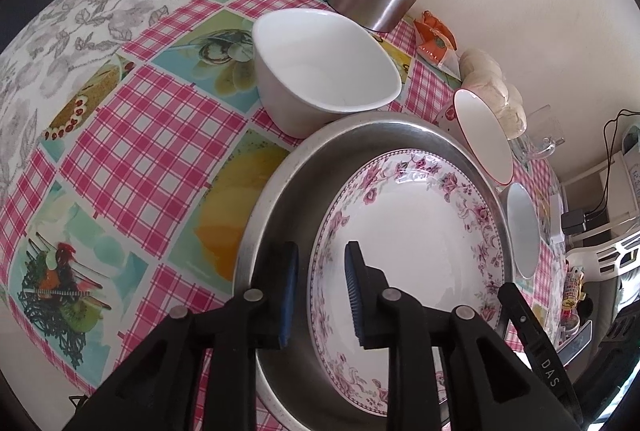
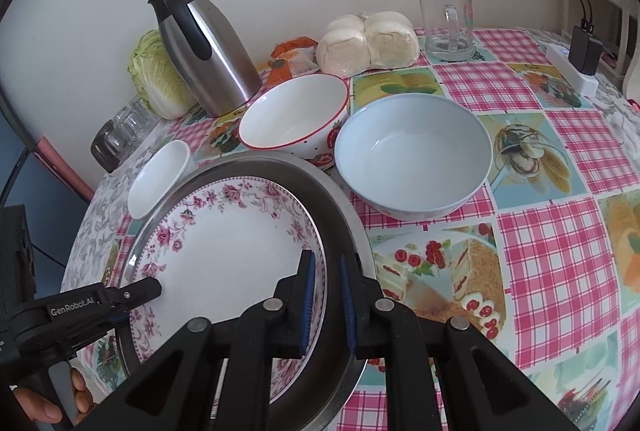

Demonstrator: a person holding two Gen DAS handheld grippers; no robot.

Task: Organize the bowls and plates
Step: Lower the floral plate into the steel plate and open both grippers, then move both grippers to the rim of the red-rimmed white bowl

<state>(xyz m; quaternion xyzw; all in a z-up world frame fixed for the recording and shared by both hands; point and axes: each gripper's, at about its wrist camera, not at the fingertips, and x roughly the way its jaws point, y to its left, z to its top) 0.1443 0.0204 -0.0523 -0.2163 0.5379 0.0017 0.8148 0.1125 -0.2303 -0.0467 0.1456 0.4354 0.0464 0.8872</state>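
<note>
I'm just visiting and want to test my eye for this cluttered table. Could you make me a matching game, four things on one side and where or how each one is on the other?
Things:
1. floral plate
2. red-rimmed bowl
3. steel flask
4. glass mug

Descriptions:
A. stands by the wall, next to the cabbage
B. empty, beside the bread rolls
C. lies inside the metal pan
D. has strawberries painted on its outside

Pairs: 1-C, 2-D, 3-A, 4-B
</note>
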